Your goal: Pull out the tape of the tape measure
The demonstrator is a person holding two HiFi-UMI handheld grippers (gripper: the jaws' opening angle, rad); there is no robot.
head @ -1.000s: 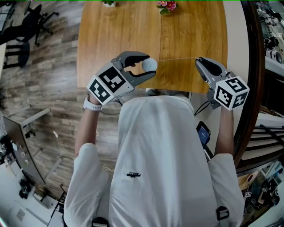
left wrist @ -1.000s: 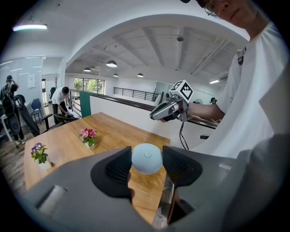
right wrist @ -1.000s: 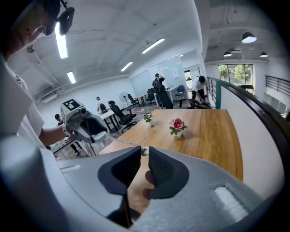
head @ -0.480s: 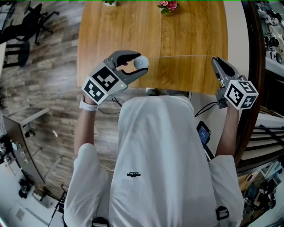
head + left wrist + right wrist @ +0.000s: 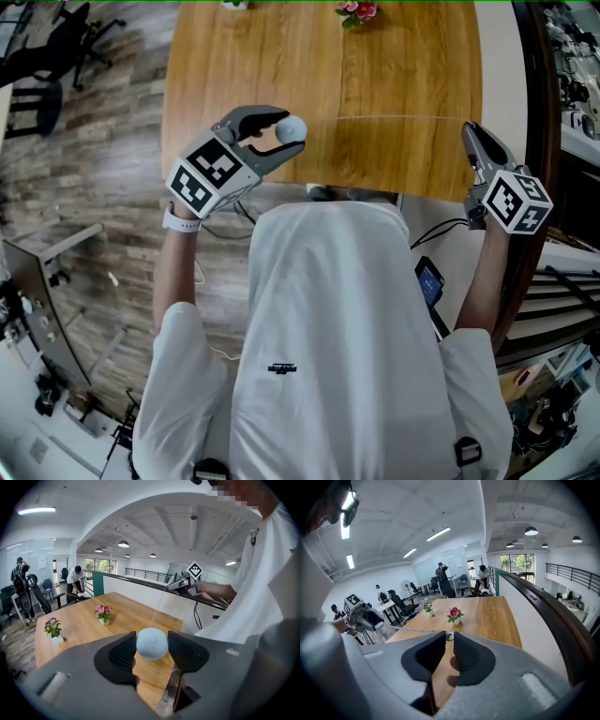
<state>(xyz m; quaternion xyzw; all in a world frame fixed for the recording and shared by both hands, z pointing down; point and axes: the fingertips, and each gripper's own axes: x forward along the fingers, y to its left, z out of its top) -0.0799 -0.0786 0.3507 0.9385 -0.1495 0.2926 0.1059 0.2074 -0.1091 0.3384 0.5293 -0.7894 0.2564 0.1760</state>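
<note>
**Left gripper** (image 5: 152, 645): the jaws stand apart and are clamped on the round, pale blue tape measure (image 5: 152, 641), with one ribbed pad on each side of its housing. Only the left gripper view shows this contact. It also shows the tape (image 5: 160, 603) leaving the top of the housing as a thin line toward the distant right gripper.

**Right gripper** (image 5: 449, 638): the jaws are almost together and pinch the small metal end of the tape at their tips. The right gripper view alone resolves this end piece. From there the tape runs left to the left gripper, which holds the tape measure well away.

**Head view:** this view alone shows the full span. The tape is stretched nearly straight above the tabletop (image 5: 394, 66), parallel to its near edge. The left gripper and tape measure are above the near left part, and the right gripper is at the right edge by the near right corner.

**Surroundings:** a pot of pink flowers (image 5: 102, 612) and a pot of purple flowers (image 5: 52, 627) stand toward the tabletop's far edge.
</note>
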